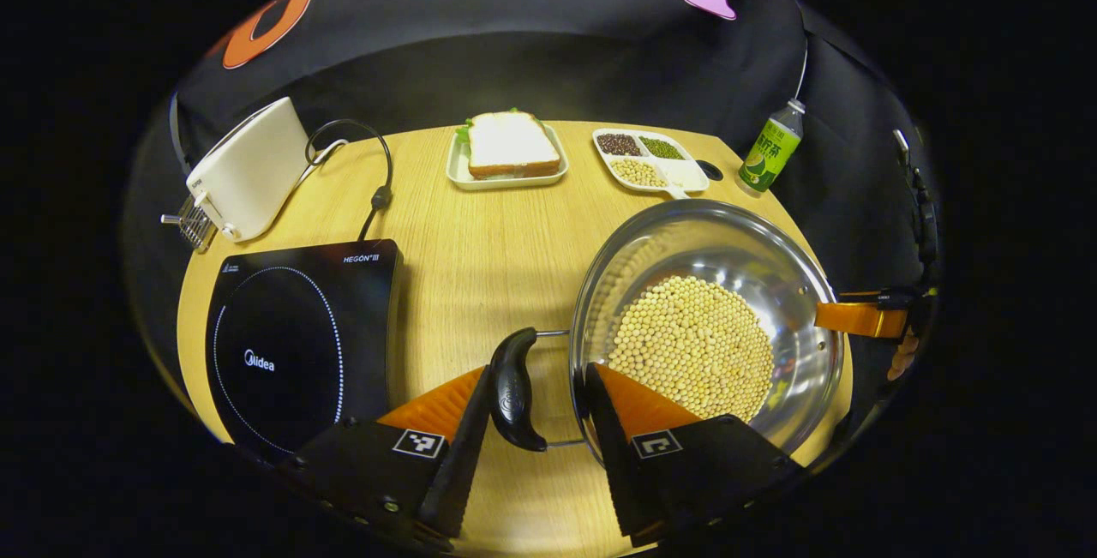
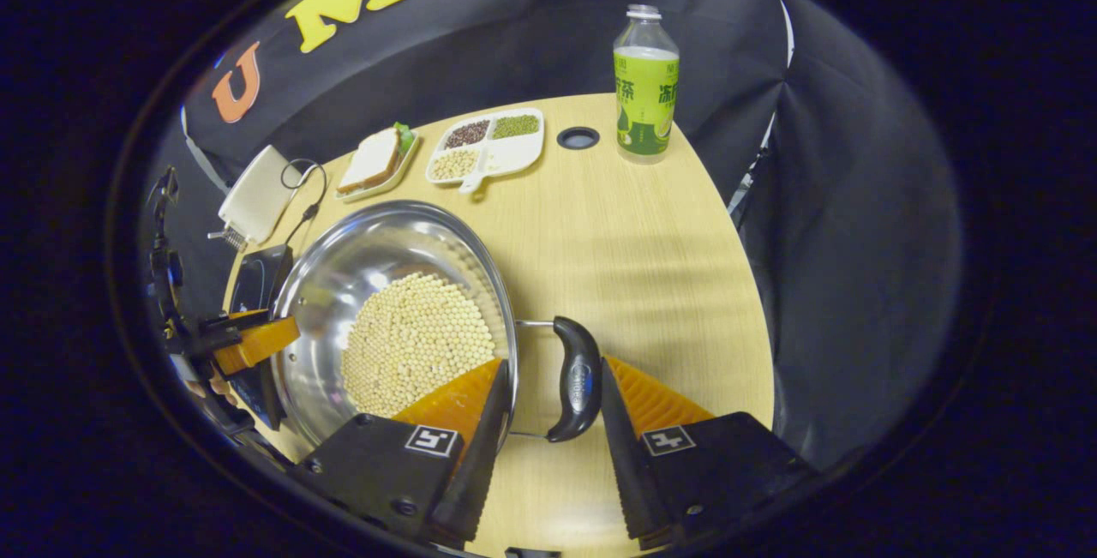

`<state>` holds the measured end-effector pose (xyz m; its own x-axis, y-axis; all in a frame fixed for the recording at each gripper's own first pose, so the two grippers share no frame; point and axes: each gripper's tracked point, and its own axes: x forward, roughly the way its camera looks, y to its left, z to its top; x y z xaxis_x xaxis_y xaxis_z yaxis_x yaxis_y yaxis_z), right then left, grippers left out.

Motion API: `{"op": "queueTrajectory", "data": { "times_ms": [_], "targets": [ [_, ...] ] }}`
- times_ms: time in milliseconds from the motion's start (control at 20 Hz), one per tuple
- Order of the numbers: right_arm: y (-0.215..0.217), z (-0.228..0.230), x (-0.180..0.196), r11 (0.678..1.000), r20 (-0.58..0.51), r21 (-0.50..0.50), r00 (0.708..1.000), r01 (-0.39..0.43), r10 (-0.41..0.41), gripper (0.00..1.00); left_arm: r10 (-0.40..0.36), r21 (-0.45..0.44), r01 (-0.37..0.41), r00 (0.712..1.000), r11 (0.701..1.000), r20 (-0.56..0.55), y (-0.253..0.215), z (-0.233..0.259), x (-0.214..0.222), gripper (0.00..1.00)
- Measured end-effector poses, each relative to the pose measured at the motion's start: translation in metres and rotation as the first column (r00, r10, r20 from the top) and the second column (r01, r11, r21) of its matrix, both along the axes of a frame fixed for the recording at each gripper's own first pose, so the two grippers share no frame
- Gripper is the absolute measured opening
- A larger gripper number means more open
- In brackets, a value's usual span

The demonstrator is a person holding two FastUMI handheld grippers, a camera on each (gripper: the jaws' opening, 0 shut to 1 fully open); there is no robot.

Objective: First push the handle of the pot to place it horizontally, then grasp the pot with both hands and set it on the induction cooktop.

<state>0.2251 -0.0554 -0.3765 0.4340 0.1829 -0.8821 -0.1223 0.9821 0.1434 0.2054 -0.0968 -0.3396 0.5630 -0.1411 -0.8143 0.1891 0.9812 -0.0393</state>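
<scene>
Gleaming round steel pot (image 1: 797, 284) heaped with pale beans (image 1: 694, 344), curved handles (image 1: 514, 388).

one pot (image 1: 797, 284), one cooktop (image 1: 300, 344), one toaster (image 1: 248, 168), one bottle (image 1: 771, 151), two trays (image 1: 506, 177) (image 1: 686, 172)

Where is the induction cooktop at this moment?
In the left gripper view the induction cooktop lies flat at the table's left edge, left of the pot, with the white toaster just behind it.

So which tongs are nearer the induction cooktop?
Left. The left tongs straddle the pot handle beside the induction cooktop; the right tongs straddle the opposite handle, across the pot.
</scene>
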Motion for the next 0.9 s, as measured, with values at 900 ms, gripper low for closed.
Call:
{"op": "queueTrajectory", "data": {
  "times_ms": [900],
  "targets": [
    [0.023, 0.050, -0.029, 1.000, 0.048, 0.019, 0.999, 0.009, -0.010, 0.59, 0.040, -0.034, -0.038, 0.997, 0.999, 0.062, 0.023, 0.046, -0.022, 0.60]
  ]
}}
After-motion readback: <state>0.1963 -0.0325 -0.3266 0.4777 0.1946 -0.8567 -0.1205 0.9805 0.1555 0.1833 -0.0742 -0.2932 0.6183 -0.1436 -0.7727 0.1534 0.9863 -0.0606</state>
